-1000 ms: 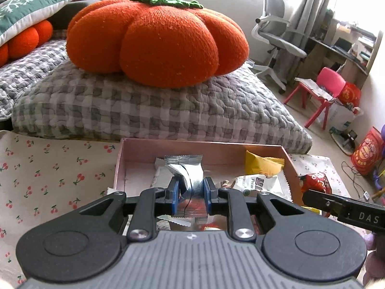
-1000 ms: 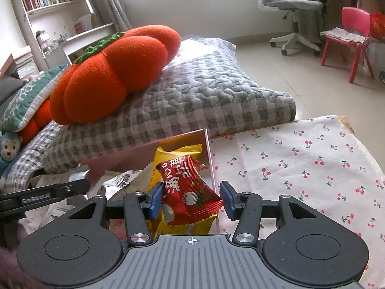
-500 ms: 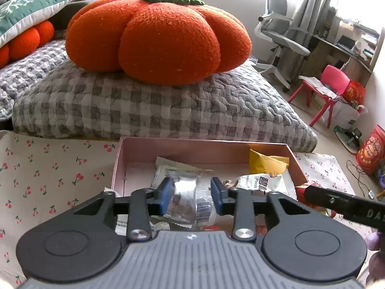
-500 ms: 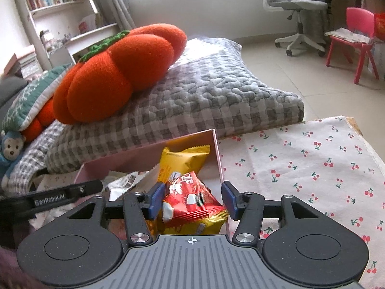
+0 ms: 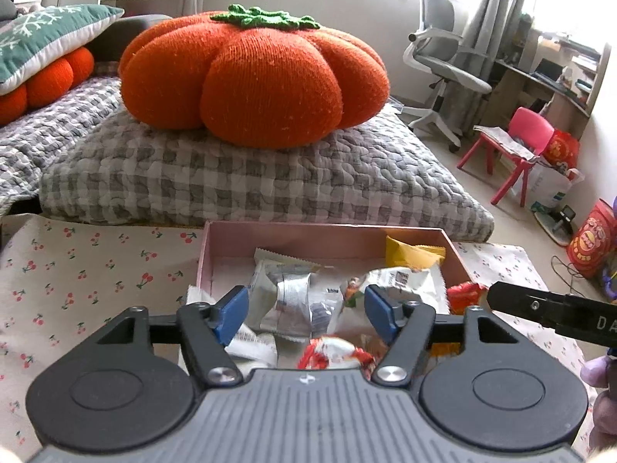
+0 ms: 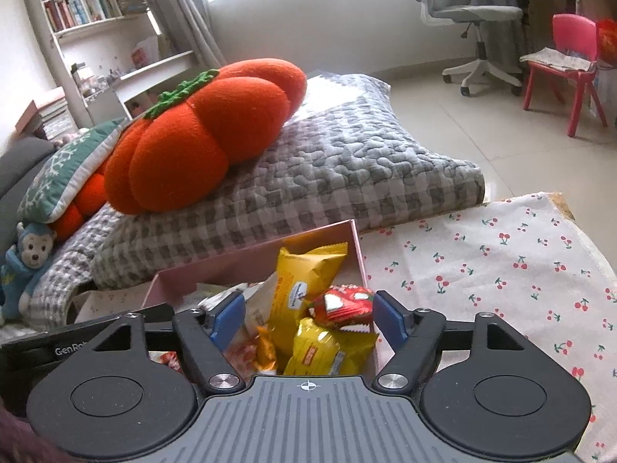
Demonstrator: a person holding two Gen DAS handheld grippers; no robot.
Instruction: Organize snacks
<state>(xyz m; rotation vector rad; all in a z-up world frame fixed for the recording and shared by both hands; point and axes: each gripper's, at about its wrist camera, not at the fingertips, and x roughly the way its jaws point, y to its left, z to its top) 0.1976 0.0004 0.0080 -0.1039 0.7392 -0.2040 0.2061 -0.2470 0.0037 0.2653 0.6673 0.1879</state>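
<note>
Pink cardboard box (image 5: 324,233) sits just ahead of both claws on the cherry-print cloth (image 5: 88,270), with the snacks piled inside.

Left claw (image 5: 306,308): jaws opening, pads apart and pressing on nothing. Silver packet (image 5: 297,301) lies between and just beyond the pads, free, resting on other wrappers. White packet (image 5: 405,283) lies ahead to the right of the pads; a yellow packet (image 5: 412,256) stands against the far right corner.

Right claw (image 6: 308,314): jaws opening too, nothing gripped. Red packet (image 6: 343,305) sits between the pads, nearer the right one, perched on top of a yellow packet (image 6: 331,351) close to the box's right wall.

Risks, as judged:
- Silver packet rests loose on a slippery heap; a brush from the pads on the way out could drag it back up or tip it.
- Red packet is perched high at the wall; a nudge from the right pad could roll it over the rim onto the cloth.
- The two claws work close together over one box; they could knock each other.

Hard to make out:
- Near wall of the box is hidden behind both claw bodies.
- A red-and-white wrapper (image 5: 331,353) under the left claw is blurred.
- Print on the packets is unreadable.
- Left of the box, a white packet edge (image 5: 196,297) is partly covered; inside or outside, cannot tell.
</note>
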